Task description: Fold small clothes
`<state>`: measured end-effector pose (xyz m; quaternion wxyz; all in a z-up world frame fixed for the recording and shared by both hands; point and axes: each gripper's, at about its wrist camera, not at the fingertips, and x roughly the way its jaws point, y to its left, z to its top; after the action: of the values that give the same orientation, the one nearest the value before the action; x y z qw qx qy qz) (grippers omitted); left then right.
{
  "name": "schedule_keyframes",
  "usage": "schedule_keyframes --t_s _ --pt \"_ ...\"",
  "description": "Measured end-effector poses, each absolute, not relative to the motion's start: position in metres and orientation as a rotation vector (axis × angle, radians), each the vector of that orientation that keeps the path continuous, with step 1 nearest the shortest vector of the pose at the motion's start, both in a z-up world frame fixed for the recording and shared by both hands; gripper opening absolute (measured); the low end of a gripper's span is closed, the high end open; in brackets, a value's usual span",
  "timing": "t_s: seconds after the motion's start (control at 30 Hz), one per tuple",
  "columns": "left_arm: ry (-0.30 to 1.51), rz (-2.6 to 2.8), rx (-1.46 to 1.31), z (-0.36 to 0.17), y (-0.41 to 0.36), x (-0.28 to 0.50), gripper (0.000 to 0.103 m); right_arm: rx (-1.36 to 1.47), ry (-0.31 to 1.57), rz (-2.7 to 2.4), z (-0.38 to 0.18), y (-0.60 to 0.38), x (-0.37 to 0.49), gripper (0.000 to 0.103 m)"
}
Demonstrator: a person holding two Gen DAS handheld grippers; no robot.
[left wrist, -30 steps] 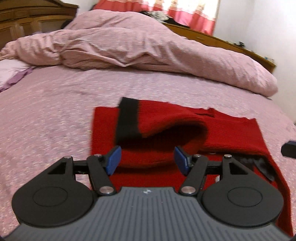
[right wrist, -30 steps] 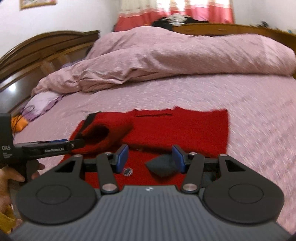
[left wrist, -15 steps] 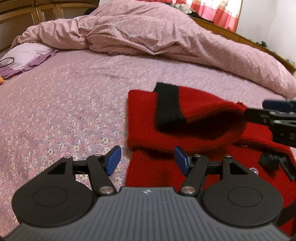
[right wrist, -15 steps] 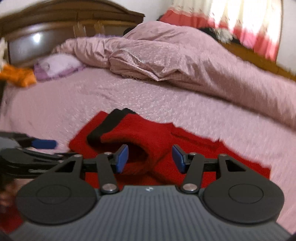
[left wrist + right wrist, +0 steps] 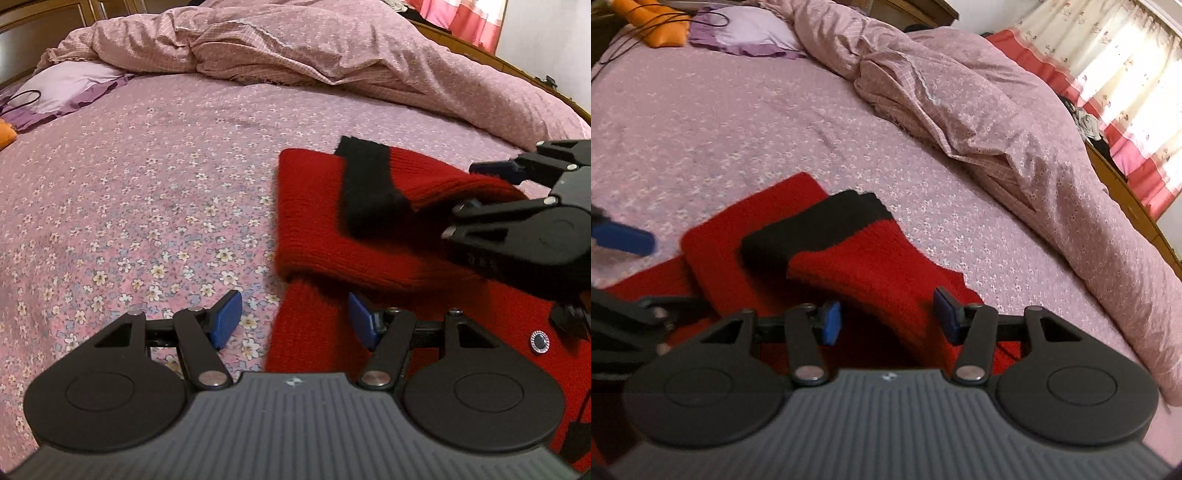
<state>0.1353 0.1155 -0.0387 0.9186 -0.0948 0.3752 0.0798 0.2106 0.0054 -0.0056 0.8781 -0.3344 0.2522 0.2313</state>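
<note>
As it closes, right claw (image 5: 886, 319) straddles sleeve (image 5: 864, 254)

ribbed red knit sweater (image 5: 317, 229)

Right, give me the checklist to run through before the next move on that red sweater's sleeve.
1. Sleeve between the right gripper's jaws: ok. The jaws have just been closing, and the sleeve's fold sits between them.
2. Right gripper's pads pressing the sleeve: not ok. A gap shows beside one pad.
3. Left gripper free to help: ok. It is open, holds nothing and hangs over the sweater's side edge.
4. Black cuff resting on the sweater, not on the bedsheet: ok.
5. Layers under the sleeve lying flat: cannot tell, they are hidden.
</note>
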Motion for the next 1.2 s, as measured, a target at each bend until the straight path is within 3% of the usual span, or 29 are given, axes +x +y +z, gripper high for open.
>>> schedule_keyframes --t_s 0.03,0.07,0.27,0.47,0.7,0.93,1.0,1.07,1.2 --pt "0.771 0.171 -0.194 -0.039 0.116 0.136 0.069 -0.681 0.531 0.479 -0.005 0.004 0.214 0.029" --pt "0.770 0.179 -0.196 -0.039 0.117 0.137 0.069 -0.656 0.539 0.463 -0.004 0.002 0.218 0.020" --pt "0.760 0.214 -0.202 -0.041 0.121 0.146 0.069 -0.443 0.444 0.358 0.037 -0.039 0.219 0.013" --pt "0.744 0.231 -0.146 -0.045 0.112 0.146 0.069 -0.180 0.402 0.254 0.063 -0.108 0.217 0.012" --pt "0.747 0.238 -0.139 -0.045 0.109 0.148 0.070 0.066 0.484 0.144 0.026 -0.173 0.214 0.013" --pt "0.749 0.235 -0.142 -0.046 0.110 0.148 0.070 0.301 0.650 0.029 -0.025 -0.222 0.206 0.025" --pt "0.748 0.237 -0.137 -0.047 0.109 0.148 0.070 0.343 0.640 0.047 -0.027 -0.234 0.199 0.028" --pt "0.747 0.239 -0.134 -0.047 0.108 0.148 0.070 0.319 0.630 0.030 -0.024 -0.239 0.193 0.038" --pt "0.748 0.239 -0.133 -0.047 0.108 0.148 0.070 0.285 0.610 0.013 -0.018 -0.259 0.181 0.039"
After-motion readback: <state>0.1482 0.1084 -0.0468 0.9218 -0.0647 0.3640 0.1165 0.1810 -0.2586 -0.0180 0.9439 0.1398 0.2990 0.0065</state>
